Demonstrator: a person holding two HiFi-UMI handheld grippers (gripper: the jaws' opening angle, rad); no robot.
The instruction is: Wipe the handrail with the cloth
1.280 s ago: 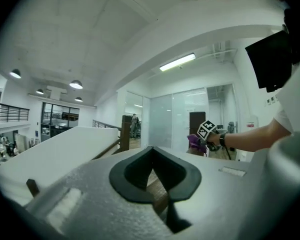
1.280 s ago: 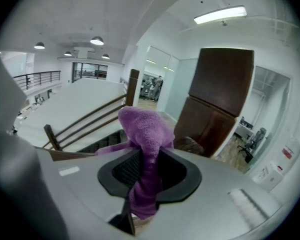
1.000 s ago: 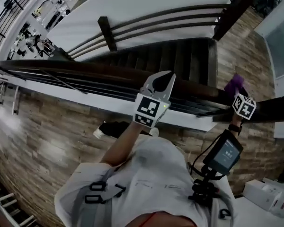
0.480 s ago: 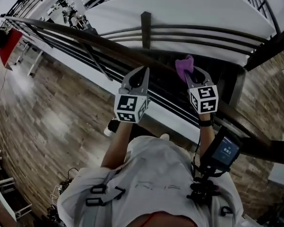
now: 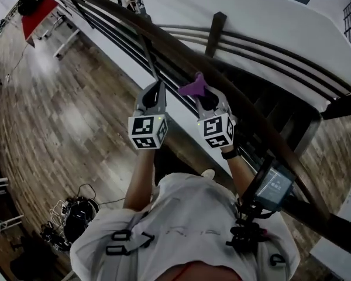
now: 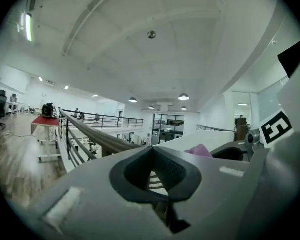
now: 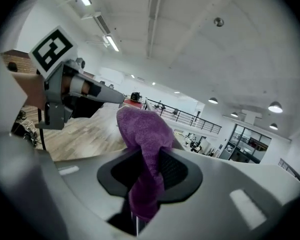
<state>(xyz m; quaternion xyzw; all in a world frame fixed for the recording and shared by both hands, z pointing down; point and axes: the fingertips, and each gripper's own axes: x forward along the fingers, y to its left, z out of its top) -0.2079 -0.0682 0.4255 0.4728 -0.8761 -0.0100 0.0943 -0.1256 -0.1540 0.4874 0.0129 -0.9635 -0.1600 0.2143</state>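
A dark wooden handrail [image 5: 164, 43] runs diagonally from the upper left to the lower right of the head view, with thin rails under it. My right gripper [image 5: 202, 93] is shut on a purple cloth [image 5: 193, 85], whose free end sticks up beside the rail. In the right gripper view the purple cloth [image 7: 145, 154] is pinched between the jaws and bunches above them. My left gripper [image 5: 154, 92] hangs just left of the right one, shut and holding nothing, its tip near the lower rails. The handrail [image 6: 92, 134] shows past the jaws in the left gripper view.
Beyond the rail a dark stairwell [image 5: 263, 107] drops away beside a white curved wall [image 5: 251, 16]. Wooden floor [image 5: 64, 116] lies to the left. A red table [image 5: 41, 10] stands far up left. A device [image 5: 269, 183] hangs on the person's chest strap, and cables [image 5: 70, 215] lie on the floor.
The view has swung left along the handrail. Both grippers have drawn closer together, the right one with the cloth now next to the left, nearer the rail's upper run.
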